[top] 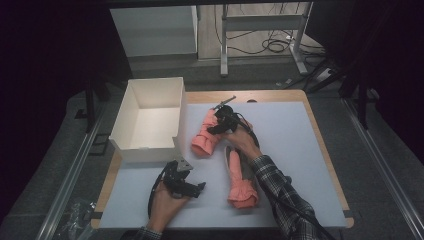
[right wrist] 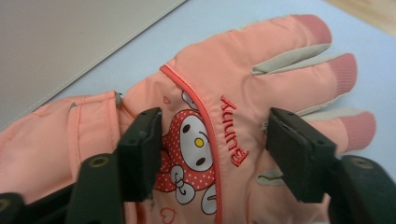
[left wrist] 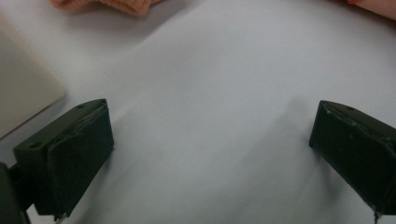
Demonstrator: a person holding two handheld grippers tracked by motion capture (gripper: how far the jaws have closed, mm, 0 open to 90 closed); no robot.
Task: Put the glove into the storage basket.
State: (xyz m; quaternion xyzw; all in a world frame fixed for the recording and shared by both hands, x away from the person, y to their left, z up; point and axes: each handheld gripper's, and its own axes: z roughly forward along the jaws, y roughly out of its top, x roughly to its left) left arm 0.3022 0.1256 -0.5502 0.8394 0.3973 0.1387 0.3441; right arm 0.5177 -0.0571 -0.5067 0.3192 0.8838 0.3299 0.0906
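2 pink gloves lie on the counter (top: 300, 150) to the right of the white box (top: 150, 117), probably waiting to go into it. The nearer glove (top: 206, 135) lies just beside the box's right wall, and the right hand-held gripper (right wrist: 212, 156) straddles its printed back, jaws part open on either side, pads not visibly pressing yet. The other glove (top: 241, 182) lies farther right of the box, toward the person. Just below the box, the left hand-held gripper (left wrist: 210, 154) rests wide open, empty, likely keeping clear.
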